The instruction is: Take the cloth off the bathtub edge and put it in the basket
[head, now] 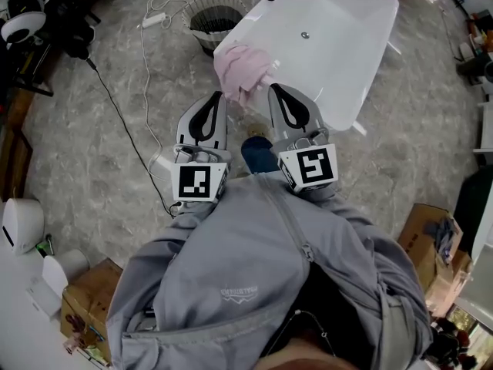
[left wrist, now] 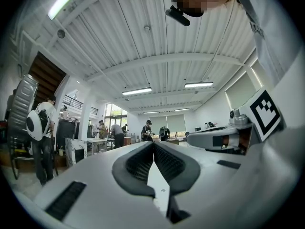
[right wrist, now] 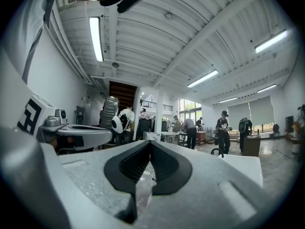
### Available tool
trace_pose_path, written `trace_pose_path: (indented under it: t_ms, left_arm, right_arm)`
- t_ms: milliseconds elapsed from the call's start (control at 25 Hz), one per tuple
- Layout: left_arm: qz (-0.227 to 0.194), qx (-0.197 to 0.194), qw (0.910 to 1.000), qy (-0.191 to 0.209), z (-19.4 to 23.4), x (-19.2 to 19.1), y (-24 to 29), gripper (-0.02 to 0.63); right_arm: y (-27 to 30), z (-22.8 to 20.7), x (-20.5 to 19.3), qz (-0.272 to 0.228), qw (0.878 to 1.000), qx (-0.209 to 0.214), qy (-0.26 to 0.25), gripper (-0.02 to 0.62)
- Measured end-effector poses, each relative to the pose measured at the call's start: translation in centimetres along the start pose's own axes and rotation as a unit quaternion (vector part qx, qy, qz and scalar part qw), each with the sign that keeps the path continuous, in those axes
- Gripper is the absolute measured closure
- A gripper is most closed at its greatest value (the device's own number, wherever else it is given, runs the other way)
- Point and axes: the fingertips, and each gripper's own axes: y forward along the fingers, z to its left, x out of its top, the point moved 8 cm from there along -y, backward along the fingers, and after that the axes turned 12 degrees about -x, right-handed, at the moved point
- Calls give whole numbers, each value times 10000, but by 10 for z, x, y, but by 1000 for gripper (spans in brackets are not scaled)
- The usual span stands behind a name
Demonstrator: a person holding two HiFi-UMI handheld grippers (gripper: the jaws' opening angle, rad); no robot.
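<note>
The cloth [head: 241,69], pink and bunched, hangs over the near corner of the bathtub [head: 331,45]. Its long axis runs from the rim down toward the person. It lies just ahead of both grippers and between them. The left gripper [head: 220,95] points at its left edge and the right gripper [head: 274,89] at its right edge. Each tip is just beside the cloth, but whether either touches it I cannot tell. Neither gripper view shows the cloth.

Both pairs of jaws are closed together with nothing in them.

The basket [head: 212,18] stands on the floor past the tub's left corner, apart from the cloth and off to the left. The two grippers look about equally near the cloth, but the left one is on the basket's side, so it seems the better placed. Its jaws would have to part before it can take the cloth.
</note>
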Motion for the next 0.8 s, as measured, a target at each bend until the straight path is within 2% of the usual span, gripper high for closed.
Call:
trace_pose_path:
  t_ms: [360,800]
  left_arm:
    - [7,-128,9999,-15,37,-13,55,598]
    - [134,26,9999,-105,90,-28,145,598]
  right_arm:
    - [67,-21,-13,-38,9999,158,-37,591]
    - [169,-69,-26,115,9989,443,60,591]
